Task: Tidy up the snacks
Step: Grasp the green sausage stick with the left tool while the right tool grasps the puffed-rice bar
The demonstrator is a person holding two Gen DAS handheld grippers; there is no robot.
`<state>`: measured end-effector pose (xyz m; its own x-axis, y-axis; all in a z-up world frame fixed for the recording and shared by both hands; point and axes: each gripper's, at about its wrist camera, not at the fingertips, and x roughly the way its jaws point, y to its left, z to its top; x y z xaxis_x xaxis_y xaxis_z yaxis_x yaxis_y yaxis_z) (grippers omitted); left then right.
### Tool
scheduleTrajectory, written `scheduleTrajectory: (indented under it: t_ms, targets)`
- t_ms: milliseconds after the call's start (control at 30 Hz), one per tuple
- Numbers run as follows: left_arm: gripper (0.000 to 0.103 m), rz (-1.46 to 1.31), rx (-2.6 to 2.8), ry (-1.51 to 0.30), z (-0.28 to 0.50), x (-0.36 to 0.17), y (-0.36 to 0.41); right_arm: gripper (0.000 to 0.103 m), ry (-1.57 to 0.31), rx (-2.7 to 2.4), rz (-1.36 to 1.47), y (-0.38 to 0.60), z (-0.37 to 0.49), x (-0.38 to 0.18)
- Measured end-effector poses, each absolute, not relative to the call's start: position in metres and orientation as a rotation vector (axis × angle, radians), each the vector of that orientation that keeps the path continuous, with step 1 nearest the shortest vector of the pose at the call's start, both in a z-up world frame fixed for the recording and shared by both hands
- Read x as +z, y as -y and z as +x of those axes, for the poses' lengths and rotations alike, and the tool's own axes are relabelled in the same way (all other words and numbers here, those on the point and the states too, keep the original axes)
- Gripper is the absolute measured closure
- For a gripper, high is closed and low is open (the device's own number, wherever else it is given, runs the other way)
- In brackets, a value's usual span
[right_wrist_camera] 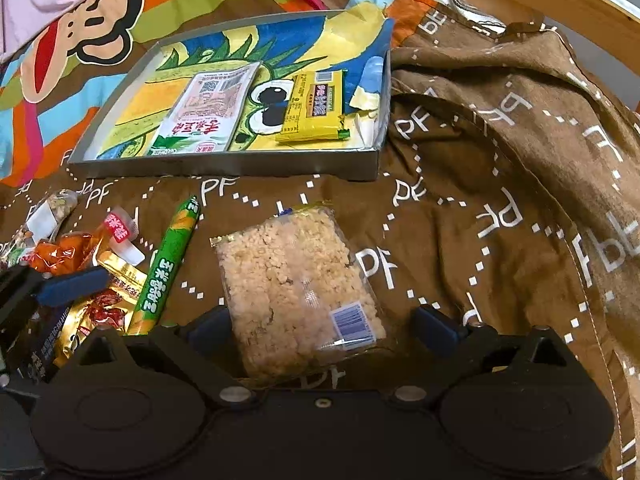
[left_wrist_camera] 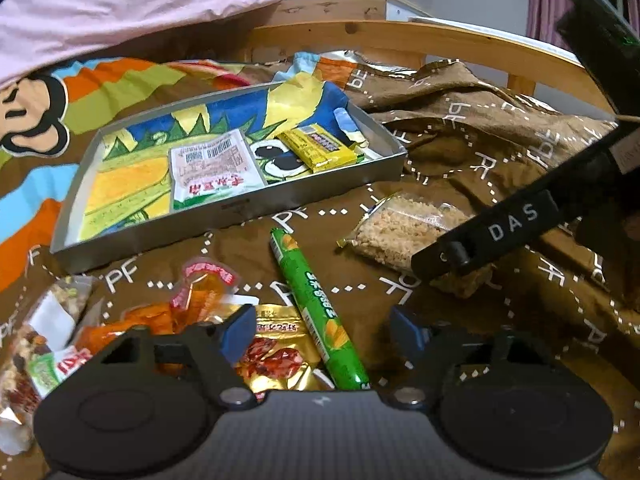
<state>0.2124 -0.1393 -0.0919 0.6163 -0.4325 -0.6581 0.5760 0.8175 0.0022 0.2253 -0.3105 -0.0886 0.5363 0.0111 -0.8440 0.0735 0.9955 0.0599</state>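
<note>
Tray point(right_wrist_camera: 224, 168), far: white packet point(right_wrist_camera: 204, 112) and yellow bar point(right_wrist_camera: 314, 106) filed. Outstanding on the blanket: rice cake point(right_wrist_camera: 296, 284) between my right gripper's point(right_wrist_camera: 320, 330) wide-spread fingers; green stick point(left_wrist_camera: 316, 312), gold pouch point(left_wrist_camera: 276, 356) near my left gripper point(left_wrist_camera: 320, 336), also spread wide, empty.

Your left wrist view looks low across the bedspread point(left_wrist_camera: 440, 168) toward the tray point(left_wrist_camera: 224, 216); your right sits closer, sharing tray point(right_wrist_camera: 224, 166) and bedspread point(right_wrist_camera: 460, 200).
</note>
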Motion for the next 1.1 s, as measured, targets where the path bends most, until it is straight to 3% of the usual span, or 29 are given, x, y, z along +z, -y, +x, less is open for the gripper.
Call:
scheduleTrajectory:
  t_ms: [200,933,1100]
  targets:
    - [0.063,0.177,-0.591,-0.737,0.223,-0.095,0.141,0.016,-0.967,-0.019,0.111,0.307,0.227,-0.09]
    - [0.072,0.119,-0.566,-0.801,0.237,-0.096,0.134,0.012,-1.008,0.006,0.123,0.313,0.228,-0.097]
    - [0.074,-0.005,-0.565,-0.848,0.247,-0.096,0.122,0.013,-1.029,0.059,-0.023,0.298,0.226,-0.096]
